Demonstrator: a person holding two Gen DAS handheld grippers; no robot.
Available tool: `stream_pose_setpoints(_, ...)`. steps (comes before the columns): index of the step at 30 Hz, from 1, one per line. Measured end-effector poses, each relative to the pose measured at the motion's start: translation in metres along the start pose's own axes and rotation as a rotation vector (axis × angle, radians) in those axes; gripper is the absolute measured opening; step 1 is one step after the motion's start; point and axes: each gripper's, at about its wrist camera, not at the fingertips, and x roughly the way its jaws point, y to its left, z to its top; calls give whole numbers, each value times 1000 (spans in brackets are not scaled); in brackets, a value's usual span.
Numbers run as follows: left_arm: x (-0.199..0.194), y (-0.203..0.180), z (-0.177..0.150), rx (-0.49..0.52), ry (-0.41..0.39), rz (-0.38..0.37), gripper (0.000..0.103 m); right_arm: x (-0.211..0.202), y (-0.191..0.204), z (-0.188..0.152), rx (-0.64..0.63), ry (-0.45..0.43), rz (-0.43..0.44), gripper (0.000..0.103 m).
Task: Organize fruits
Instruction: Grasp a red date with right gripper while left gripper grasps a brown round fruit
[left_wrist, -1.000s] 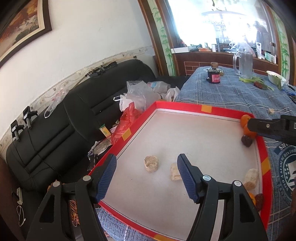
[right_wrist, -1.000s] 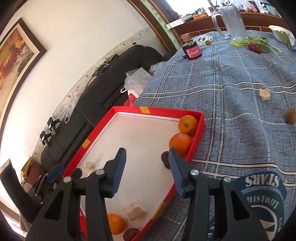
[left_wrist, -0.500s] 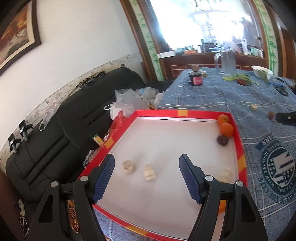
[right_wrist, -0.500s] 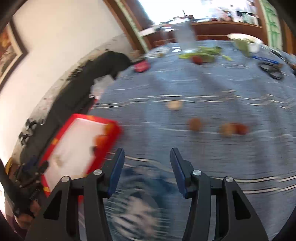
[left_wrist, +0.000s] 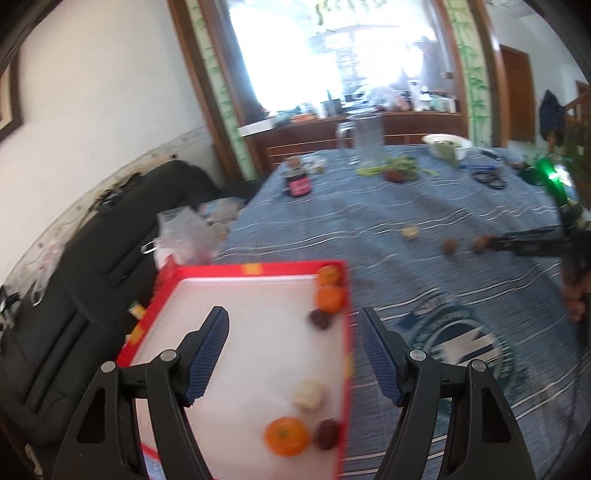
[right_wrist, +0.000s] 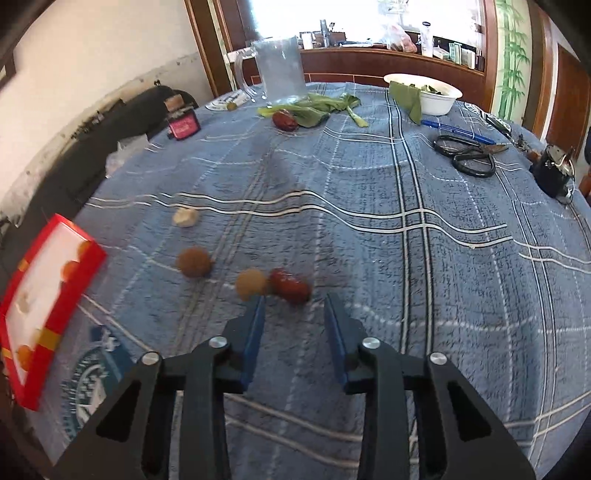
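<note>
A red-rimmed tray (left_wrist: 255, 268) (right_wrist: 55, 291) with a white floor holds oranges (left_wrist: 330, 297), dark red dates (left_wrist: 320, 319) and a pale chunk (left_wrist: 309, 394). My left gripper (left_wrist: 293, 352) hovers open above its right half, empty. On the blue checked cloth lie a red date (right_wrist: 290, 286), two brown round fruits (right_wrist: 250, 283) (right_wrist: 194, 262) and a pale piece (right_wrist: 185, 217). My right gripper (right_wrist: 294, 304) is open just in front of the red date, nothing between its fingers. In the left wrist view it shows as a dark bar (left_wrist: 532, 243) beside the loose fruits (left_wrist: 449, 245).
Farther back on the table stand a glass jug (right_wrist: 280, 70), a small red-labelled jar (right_wrist: 183, 123), greens with another red fruit (right_wrist: 285, 120), a white bowl (right_wrist: 430, 96), a pen, scissors (right_wrist: 469, 155) and a dark object at far right. A black sofa (left_wrist: 92, 258) with bags lies left of the table.
The right gripper swung away from the tray and now sits over the loose fruits on the cloth. The left gripper shifted toward the tray's right side. Both stayed open.
</note>
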Motion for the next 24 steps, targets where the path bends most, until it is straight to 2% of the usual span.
stream_pose_setpoints(2,0,-11,3,20,-4,-15,72,5,-3,1,-5,12,-23,33)
stream_pose_setpoints(7,8,-38,13,68,11,-57,72,13,1,6,-63,32,-11,33)
stream_pose_setpoints(15,39,-70,27,113,56,-94,72,19,12,8,-126,1,-22,32)
stream_pose_setpoints(16,46,-73,29,113,63,-99,72,19,11,8,-121,0,-30,27)
stream_pose_setpoints(21,71,-91,37,137,74,-139,72,15,3,8,-74,8,-23,27)
stream_pose_setpoints(24,84,-105,41,163,83,-167,72,7,-14,11,20,15,7,27)
